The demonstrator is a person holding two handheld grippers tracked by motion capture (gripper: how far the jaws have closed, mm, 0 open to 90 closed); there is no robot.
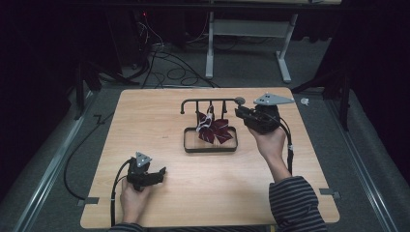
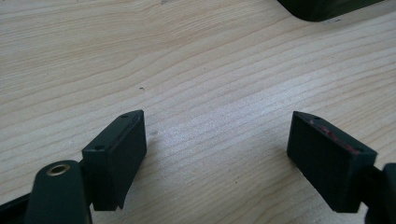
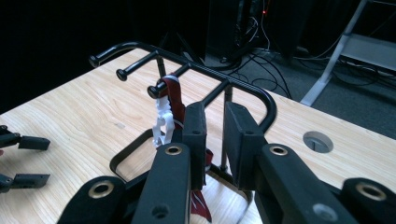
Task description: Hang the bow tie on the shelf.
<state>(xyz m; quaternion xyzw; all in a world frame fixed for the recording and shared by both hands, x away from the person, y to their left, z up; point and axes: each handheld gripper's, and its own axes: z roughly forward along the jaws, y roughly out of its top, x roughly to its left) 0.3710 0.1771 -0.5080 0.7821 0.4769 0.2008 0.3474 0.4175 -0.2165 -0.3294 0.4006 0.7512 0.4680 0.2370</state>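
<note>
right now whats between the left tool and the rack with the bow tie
Nothing but bare wooden table. In the high view the left tool sits open near the front edge, and the stretch up to the rack holding the maroon bow tie has nothing on it.

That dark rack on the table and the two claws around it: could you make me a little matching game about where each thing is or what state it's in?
Things:
1. Left claw
2. Right claw
3. Dark red bow
4. Rack

States:
A. Hangs from a peg by a white clip
B. Wide open over bare wood
C. Stands mid-table
D. Nearly closed, at the rack's end

Pairs: 1-B, 2-D, 3-A, 4-C
</note>
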